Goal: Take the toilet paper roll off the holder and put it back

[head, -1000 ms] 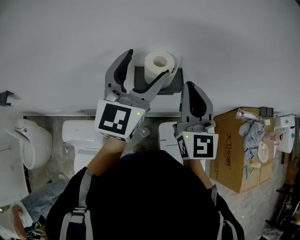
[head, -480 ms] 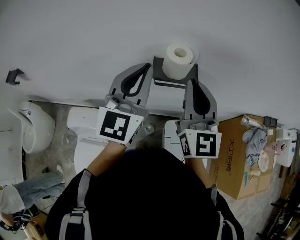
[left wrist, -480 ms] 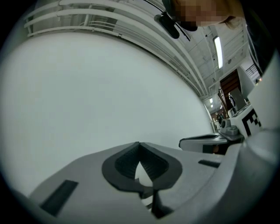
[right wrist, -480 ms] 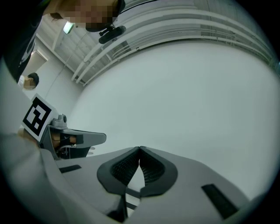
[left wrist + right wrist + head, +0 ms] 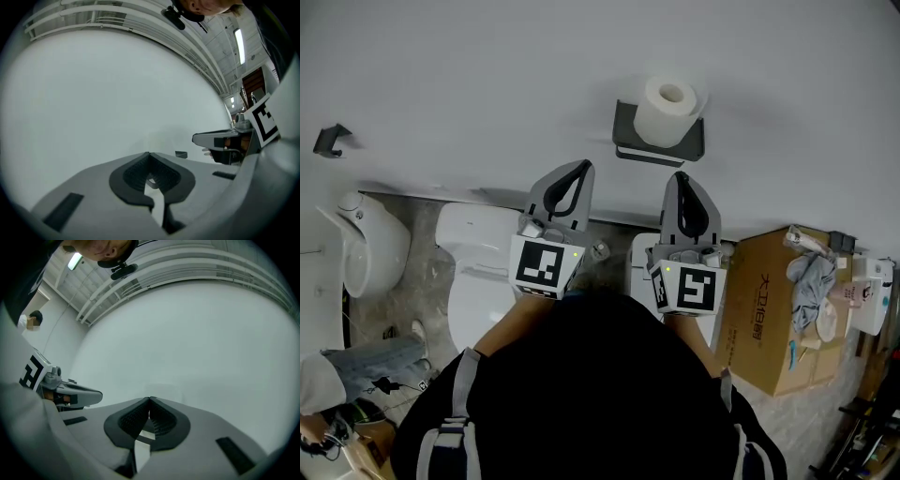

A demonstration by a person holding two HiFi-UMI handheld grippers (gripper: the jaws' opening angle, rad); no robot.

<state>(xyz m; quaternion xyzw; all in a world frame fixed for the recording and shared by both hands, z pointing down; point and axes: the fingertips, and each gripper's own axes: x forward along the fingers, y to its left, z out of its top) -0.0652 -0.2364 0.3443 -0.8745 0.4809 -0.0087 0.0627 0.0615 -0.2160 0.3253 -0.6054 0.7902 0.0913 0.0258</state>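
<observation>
A white toilet paper roll [image 5: 667, 109] sits in the dark grey holder [image 5: 623, 139] fixed to the white wall. My left gripper [image 5: 582, 169] hangs below and left of the holder, apart from it, jaws shut with nothing between them. My right gripper [image 5: 680, 178] is just below the holder, also shut and empty. In the left gripper view the closed gripper [image 5: 149, 153] points at bare wall; the right gripper view shows the same for its gripper [image 5: 149, 400]. Neither gripper touches the roll.
Below the wall stand a white toilet [image 5: 478, 272], a urinal [image 5: 366, 253] at the left and a small hook [image 5: 333, 139] on the wall. A cardboard box [image 5: 764, 300] with rags on top sits at the right. A person crouches at the lower left [image 5: 347, 375].
The left gripper, open around the roll a second ago, has let go, shut and drawn back down from the holder. The right gripper also dropped lower. The roll stays in the holder.
</observation>
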